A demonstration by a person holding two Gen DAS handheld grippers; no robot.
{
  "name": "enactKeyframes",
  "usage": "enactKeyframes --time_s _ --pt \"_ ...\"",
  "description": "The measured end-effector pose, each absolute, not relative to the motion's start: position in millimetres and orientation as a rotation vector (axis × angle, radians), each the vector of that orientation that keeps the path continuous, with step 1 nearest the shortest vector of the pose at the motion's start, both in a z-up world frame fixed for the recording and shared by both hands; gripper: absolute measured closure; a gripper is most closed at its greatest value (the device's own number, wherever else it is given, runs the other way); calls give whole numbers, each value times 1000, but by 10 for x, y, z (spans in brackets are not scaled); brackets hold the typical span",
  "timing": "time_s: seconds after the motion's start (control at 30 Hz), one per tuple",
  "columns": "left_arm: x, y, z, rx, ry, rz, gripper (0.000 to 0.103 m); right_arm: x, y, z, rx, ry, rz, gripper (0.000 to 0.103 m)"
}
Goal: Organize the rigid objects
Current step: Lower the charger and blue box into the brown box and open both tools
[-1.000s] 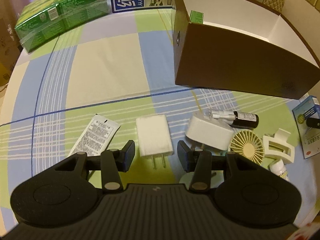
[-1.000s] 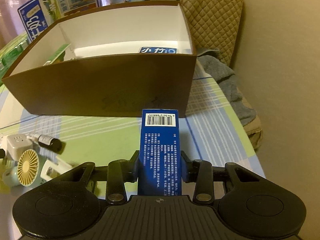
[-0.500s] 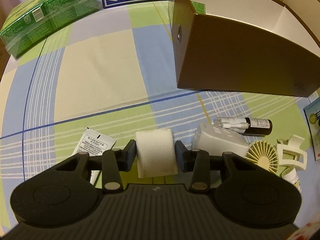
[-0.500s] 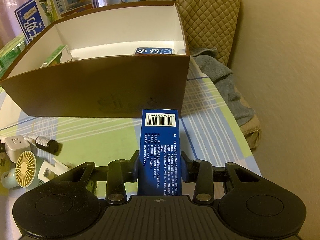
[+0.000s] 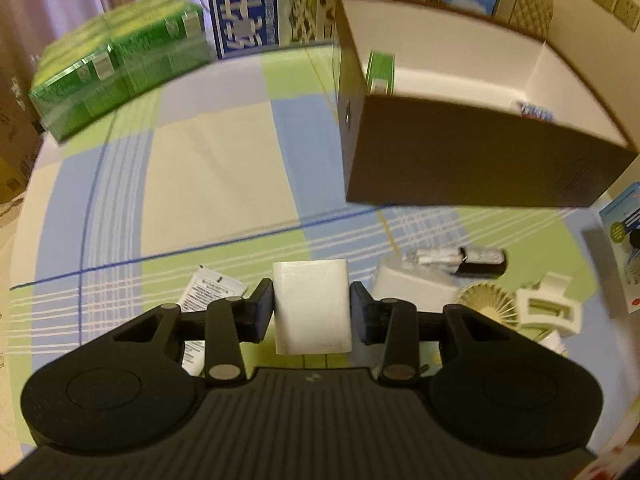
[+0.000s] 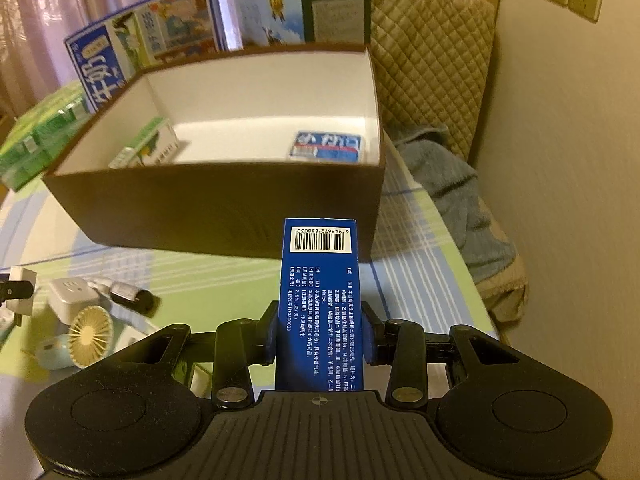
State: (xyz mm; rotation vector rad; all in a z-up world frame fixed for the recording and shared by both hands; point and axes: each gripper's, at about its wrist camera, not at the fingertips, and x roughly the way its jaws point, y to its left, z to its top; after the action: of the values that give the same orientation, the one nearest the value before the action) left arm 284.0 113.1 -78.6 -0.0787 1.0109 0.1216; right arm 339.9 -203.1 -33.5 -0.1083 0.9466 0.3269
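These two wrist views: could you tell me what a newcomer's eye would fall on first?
Each tool grips something: the left tool a white charger block, the right tool a blue barcoded carton. Just beyond stands the big brown open box, white inside, with two small packs on its floor, and loose items clustered on the checked cloth before it.

Motion-blurred spray bottle (image 5: 464,261), lower end of the blue carton (image 6: 320,304) behind the housing

one brown box (image 6: 216,200) (two packs inside), one fan (image 6: 90,336), one hair clip (image 5: 548,308)
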Motion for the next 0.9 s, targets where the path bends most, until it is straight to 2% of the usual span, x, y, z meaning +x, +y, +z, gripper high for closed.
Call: enactKeyframes --time_s 0.3,0.6,0.9 --pt "2847 918 -206 -63 906 81 67 3366 -1971 128 -98 880 400 67" --pt "3238 533 274 -29 802 -22 67 3651 -1766 510 -50 804 484 67" --pt "3950 239 370 -4 794 -67 67 4213 -1450 597 -60 760 479 67"
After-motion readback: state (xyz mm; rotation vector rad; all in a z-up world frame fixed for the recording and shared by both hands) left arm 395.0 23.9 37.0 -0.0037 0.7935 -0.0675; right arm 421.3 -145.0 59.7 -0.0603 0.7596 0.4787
